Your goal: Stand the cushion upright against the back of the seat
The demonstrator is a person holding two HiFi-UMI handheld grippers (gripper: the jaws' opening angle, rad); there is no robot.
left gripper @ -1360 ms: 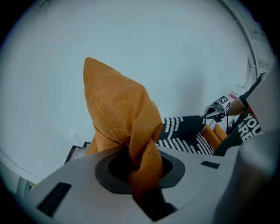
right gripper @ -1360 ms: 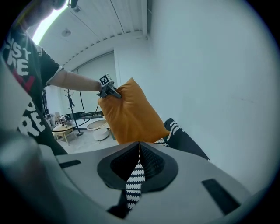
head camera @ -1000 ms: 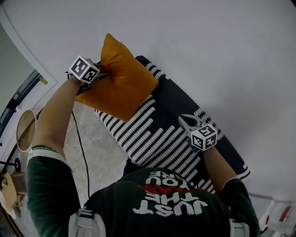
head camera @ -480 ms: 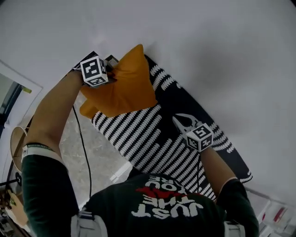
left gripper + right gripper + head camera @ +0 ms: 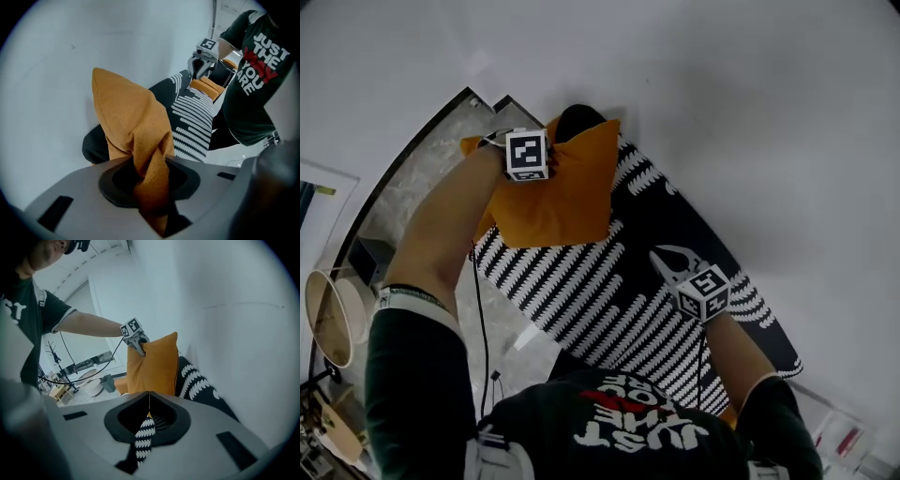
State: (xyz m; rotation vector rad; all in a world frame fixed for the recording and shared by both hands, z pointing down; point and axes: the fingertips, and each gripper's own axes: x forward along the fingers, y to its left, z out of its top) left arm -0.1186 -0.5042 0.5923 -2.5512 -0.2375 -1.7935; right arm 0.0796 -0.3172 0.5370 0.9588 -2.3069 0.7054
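The orange cushion (image 5: pixel 567 192) stands on edge at the far end of the seat, close to the white wall. My left gripper (image 5: pixel 540 169) pinches a bunch of its fabric (image 5: pixel 150 178) at the upper corner; its jaws are opening slightly with the fabric still between them. The cushion (image 5: pixel 154 364) rests against a black-and-white striped cover (image 5: pixel 609 281) that lies over the seat. My right gripper (image 5: pixel 675 258) is shut on a fold of that striped cover (image 5: pixel 143 437), nearer the person. The cushion's lower edge is hidden.
The white wall (image 5: pixel 750 112) runs along the seat's far side. Marble floor (image 5: pixel 412 197) lies to the left, with a round table (image 5: pixel 328 319) and a black cable (image 5: pixel 478 309). An orange seat part (image 5: pixel 206 86) shows under the cover.
The left gripper carried the orange cushion down and to the right, toward the wall, and the cushion turned more upright. The right gripper stayed on the striped cover, shifting little.
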